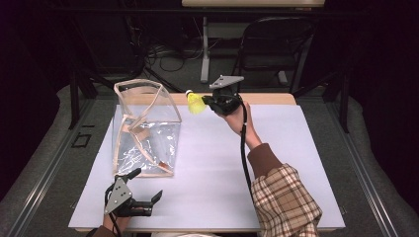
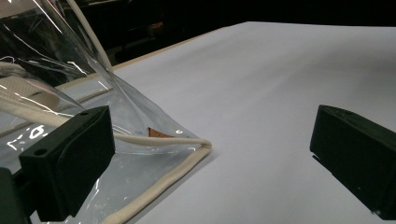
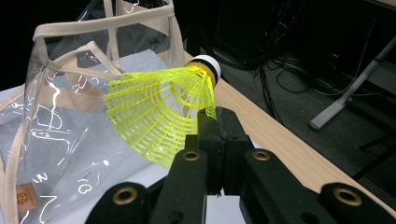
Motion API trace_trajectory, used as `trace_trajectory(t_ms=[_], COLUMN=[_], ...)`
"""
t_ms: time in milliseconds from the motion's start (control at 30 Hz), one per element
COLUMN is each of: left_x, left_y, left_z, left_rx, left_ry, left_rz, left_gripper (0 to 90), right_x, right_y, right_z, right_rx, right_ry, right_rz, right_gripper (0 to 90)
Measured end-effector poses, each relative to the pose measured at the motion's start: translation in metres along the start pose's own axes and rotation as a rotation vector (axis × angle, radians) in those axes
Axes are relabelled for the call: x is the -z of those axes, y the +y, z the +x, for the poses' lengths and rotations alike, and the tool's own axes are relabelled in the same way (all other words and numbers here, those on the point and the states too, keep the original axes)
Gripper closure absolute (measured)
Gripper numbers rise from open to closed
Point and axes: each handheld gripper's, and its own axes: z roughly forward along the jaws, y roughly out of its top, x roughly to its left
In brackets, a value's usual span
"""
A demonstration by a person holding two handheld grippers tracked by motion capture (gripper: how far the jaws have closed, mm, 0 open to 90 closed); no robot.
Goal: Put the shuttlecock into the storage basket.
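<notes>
We see a white rectangular worktop [image 1: 276, 163] with a wooden edge at its far side. On its left part stands a clear plastic bag with beige fabric trim [image 1: 146, 129], open at the top. A small brown label [image 3: 24, 198] sits on the bag, but its writing is too small for us to read. The right gripper [image 1: 206, 102], raised near the far edge just beside the bag, has its jaws closed on a yellow plastic shuttlecock with a white cork [image 3: 161, 114]. The left gripper [image 1: 146, 198] rests near the bag's front corner, with jaws wide apart and holding nothing.
</notes>
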Motion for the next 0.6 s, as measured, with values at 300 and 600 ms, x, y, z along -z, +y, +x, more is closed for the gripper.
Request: trace_trajectory(t_ms=[300, 600], left_x=[0.000, 0.000], left_y=[0.000, 0.000], left_z=[0.000, 0.000], left_rx=[0.002, 0.002], left_ry=[-0.002, -0.001], left_rz=[-0.002, -0.002], left_gripper=[0.0, 0.0], right_x=[-0.003, -0.003], right_y=[0.006, 0.016], right_z=[0.002, 0.003], right_rx=[-0.001, 0.005], right_ry=[0.000, 0.002], right_rz=[-0.013, -0.029], right_gripper=[90.0, 90.0])
